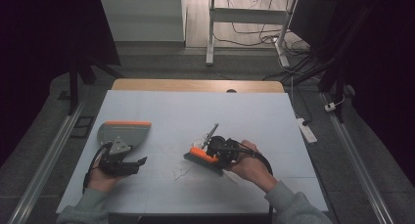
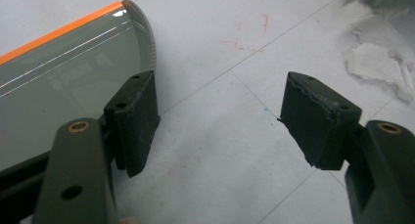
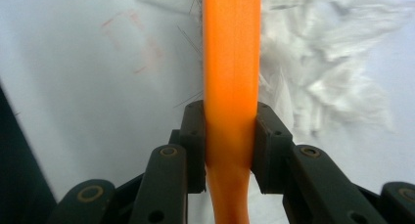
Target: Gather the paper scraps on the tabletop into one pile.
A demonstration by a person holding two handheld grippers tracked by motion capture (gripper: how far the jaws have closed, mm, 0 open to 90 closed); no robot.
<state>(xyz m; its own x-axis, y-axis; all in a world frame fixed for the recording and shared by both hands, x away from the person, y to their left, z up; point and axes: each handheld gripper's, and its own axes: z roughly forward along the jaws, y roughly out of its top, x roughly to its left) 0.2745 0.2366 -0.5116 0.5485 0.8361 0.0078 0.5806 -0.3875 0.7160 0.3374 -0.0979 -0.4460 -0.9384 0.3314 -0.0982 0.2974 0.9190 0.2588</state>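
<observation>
We pinch the brush [image 3: 230, 82] in the right gripper [image 1: 221, 153] to sweep the paper scraps [image 1: 182, 171] toward the dustpan [image 1: 123, 132]; our left gripper [image 2: 220, 121], jaws spread, rests beside the dustpan.

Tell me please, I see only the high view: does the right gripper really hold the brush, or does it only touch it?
Observer: It holds it. In the right gripper view, the right gripper has both jaws pressed on the orange brush.
Operator: And does the left gripper hold the dustpan?
Observer: No. In the left gripper view, the left gripper has its jaws wide apart, with bare table between them. The dustpan lies outside the gap, beside one jaw.
Operator: Where is the paper?
Observer: In the right gripper view, the paper scraps lie close beside the brush.
</observation>
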